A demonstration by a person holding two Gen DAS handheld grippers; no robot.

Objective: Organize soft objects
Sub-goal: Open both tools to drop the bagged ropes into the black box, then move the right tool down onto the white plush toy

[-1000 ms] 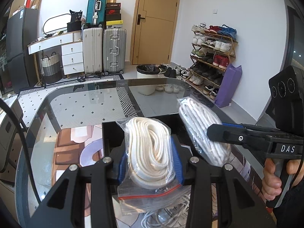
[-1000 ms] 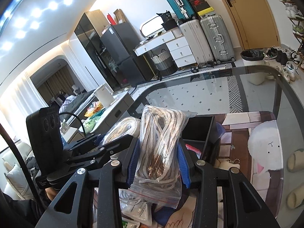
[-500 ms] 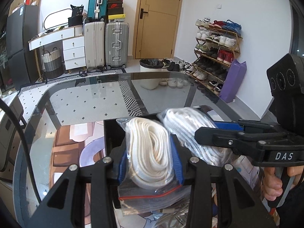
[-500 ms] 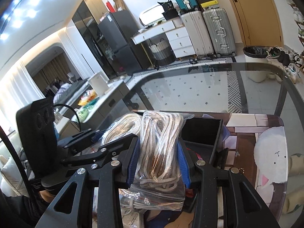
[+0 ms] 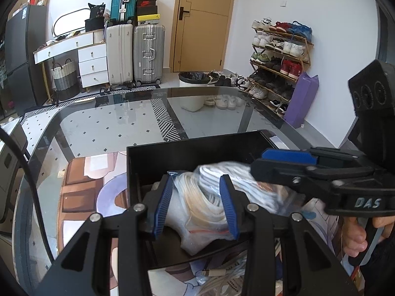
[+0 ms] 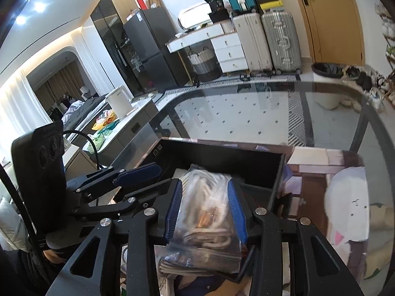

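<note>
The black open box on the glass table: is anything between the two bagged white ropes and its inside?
Nothing visible blocks them. Both clear zip bags of white rope already sit low inside the black open box, side by side. The left tongs grip one bag; the right tongs are opening around the other.

glass table (image 5: 103, 128) beyond the black bin (image 5: 187, 153) looks free; bin walls hem both bags (image 6: 209, 212).

There are two grippers (image 5: 197, 204) (image 6: 206, 209), two bags of rope (image 5: 195, 204) (image 5: 249, 187), one black box (image 5: 187, 157), one glass table (image 5: 111, 128), three suitcases (image 5: 148, 51), one door (image 5: 205, 22), one shoe rack (image 5: 279, 56) and one bin (image 5: 193, 91).
</note>
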